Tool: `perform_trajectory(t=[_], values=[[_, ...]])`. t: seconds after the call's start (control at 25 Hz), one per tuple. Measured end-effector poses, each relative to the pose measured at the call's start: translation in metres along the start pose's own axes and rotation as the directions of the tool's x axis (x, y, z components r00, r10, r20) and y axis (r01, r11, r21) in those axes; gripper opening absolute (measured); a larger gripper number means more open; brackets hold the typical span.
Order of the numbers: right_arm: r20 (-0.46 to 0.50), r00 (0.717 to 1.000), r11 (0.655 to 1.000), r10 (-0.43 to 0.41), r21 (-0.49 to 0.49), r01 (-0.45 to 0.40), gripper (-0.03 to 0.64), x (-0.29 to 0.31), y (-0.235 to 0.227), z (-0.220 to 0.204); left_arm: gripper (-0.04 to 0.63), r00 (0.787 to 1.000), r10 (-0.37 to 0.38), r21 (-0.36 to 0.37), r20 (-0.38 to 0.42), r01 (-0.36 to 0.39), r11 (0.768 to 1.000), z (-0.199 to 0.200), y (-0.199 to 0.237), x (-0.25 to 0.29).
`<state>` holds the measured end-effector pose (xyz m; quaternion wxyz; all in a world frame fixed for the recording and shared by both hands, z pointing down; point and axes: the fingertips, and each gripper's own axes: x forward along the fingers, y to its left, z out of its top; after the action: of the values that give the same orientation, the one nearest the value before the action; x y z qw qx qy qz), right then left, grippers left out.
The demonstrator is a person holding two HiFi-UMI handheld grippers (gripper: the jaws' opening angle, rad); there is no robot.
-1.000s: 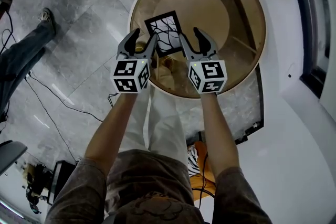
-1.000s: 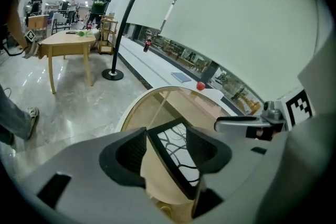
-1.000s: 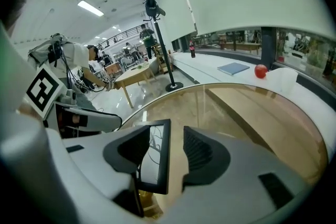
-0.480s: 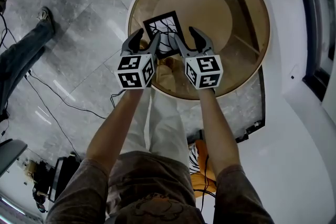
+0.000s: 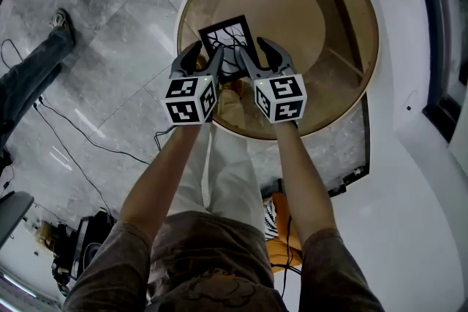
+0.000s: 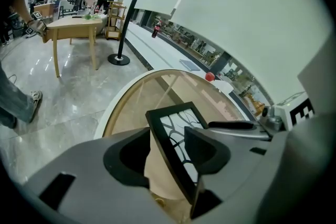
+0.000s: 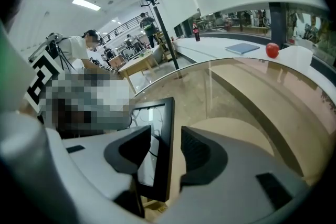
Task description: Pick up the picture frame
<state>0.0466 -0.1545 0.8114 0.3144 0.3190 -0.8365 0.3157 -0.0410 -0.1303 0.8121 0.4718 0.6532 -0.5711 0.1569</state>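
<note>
Picture frame: black border, branch-pattern print. Stands tilted on round glass-topped table, on table's near side, left of table centre.

Left gripper: straddles frame's left edge. Jaws apart, have just been closing; gap shows between outer jaw and frame, no clamp.

Right gripper: straddles frame's right edge. Jaws apart, have just been closing; gap shows beside outer jaw, no clamp.

Both grippers over table's near rim, angled downward.

Red round object on white ledge beyond table's far side.

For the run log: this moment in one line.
picture frame: standing on table | left tongs, right tongs: just closing, frame edge between, ungripped
</note>
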Motion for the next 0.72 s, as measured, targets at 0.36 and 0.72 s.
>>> perform_trajectory(t=[0.36, 0.72], values=[[-0.012, 1.000, 1.000, -0.005, -0.009, 0.005, 0.170, 0.0016, -0.0011, -0.0003, 0.182, 1.000, -0.002, 0.017, -0.026, 0.002, 1.000, -0.0039, -0.0004, 0.0011], [-0.022, 1.000, 1.000, -0.003, -0.015, 0.003, 0.164, 0.0028, 0.0061, -0.0017, 0.118, 1.000, -0.007, -0.015, -0.023, 0.007, 1.000, -0.0032, 0.0050, 0.0001]])
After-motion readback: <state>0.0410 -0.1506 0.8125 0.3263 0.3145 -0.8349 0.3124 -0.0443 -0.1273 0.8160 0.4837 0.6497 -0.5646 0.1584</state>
